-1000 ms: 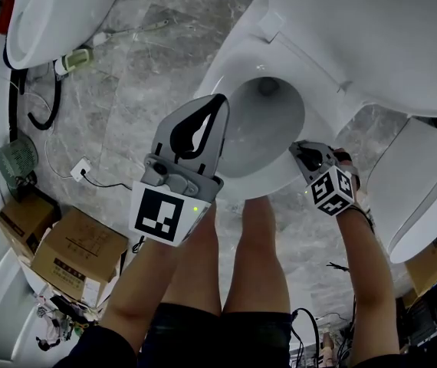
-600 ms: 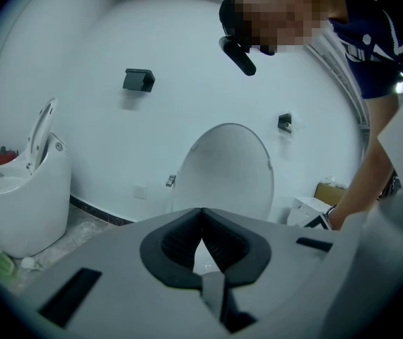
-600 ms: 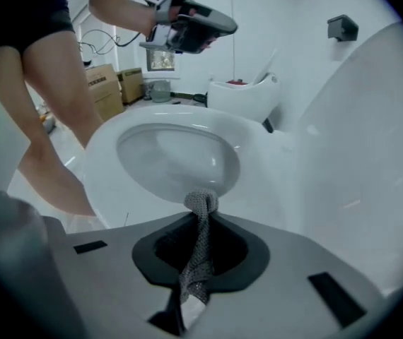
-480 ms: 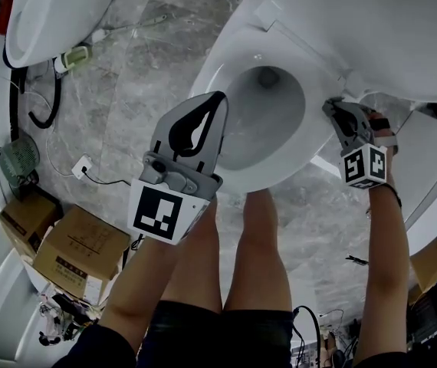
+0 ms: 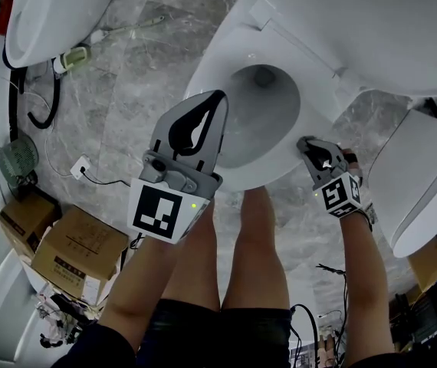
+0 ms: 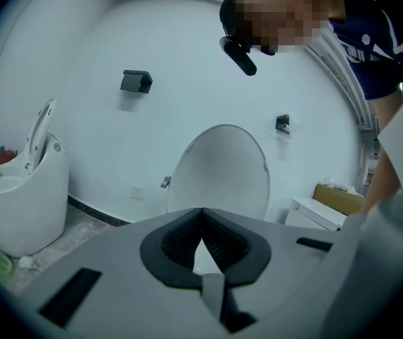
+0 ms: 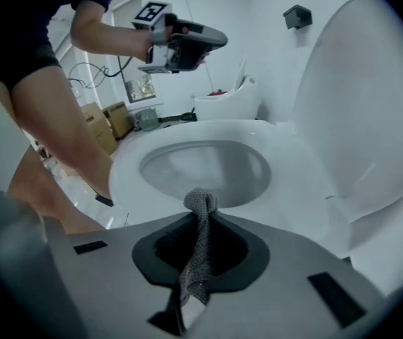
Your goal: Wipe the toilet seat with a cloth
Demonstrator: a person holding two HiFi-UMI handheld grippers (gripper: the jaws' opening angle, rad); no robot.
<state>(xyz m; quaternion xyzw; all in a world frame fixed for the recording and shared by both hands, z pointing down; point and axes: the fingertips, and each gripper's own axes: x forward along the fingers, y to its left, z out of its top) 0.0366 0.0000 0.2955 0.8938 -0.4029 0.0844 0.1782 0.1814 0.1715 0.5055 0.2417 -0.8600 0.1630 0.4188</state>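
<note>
In the head view the white toilet seat [image 5: 211, 75] rings the bowl, and the lid [image 5: 372, 29] stands raised behind it. My right gripper [image 5: 307, 146] is at the rim's front right, just off its outer edge. In the right gripper view it [image 7: 201, 210] is shut on a grey knitted cloth [image 7: 199, 249], whose bunched end pokes out toward the seat [image 7: 286, 157]. My left gripper [image 5: 219, 98] hovers over the rim's front left with its jaws shut and empty. Its own view shows the tips [image 6: 201, 212] meeting in front of the lid [image 6: 219, 171].
The person's bare legs [image 5: 257, 244] stand right before the bowl. Another toilet [image 5: 50, 14] sits at the far left with a green bottle [image 5: 77, 58] and cables beside it. Cardboard boxes [image 5: 73, 251] lie at the lower left. A further white fixture [image 5: 422, 190] stands close on the right.
My right gripper swung with the cloth from the rim's front right up to the hinge side, then back down to the front right. The left gripper has barely moved.
</note>
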